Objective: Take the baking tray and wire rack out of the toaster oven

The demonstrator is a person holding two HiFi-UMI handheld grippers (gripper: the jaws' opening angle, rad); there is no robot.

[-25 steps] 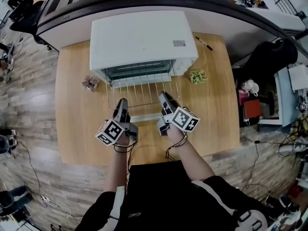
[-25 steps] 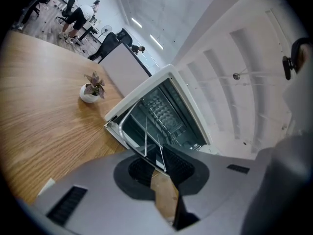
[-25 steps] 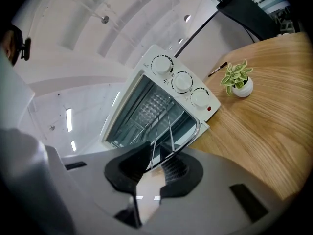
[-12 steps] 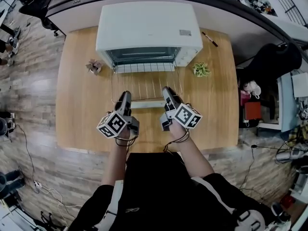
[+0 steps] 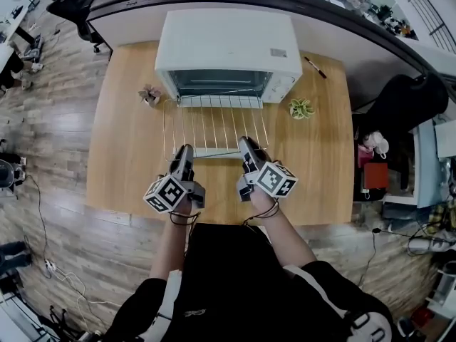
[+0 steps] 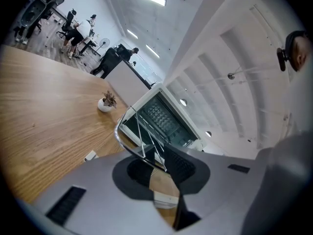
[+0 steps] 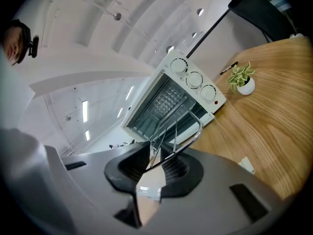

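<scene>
both grippers on the wire rack (image 5: 214,127), out in front of the toaster oven (image 5: 228,41)
the rack stretches over the table (image 5: 121,155) from the oven's open mouth, far edge right at the opening, near edge away from the oven. the left gripper (image 5: 184,152) has its fingers pinched nearly together on the rack's front bar, and the right gripper (image 5: 246,147) has its fingers clamped on that same bar just alongside.
</scene>
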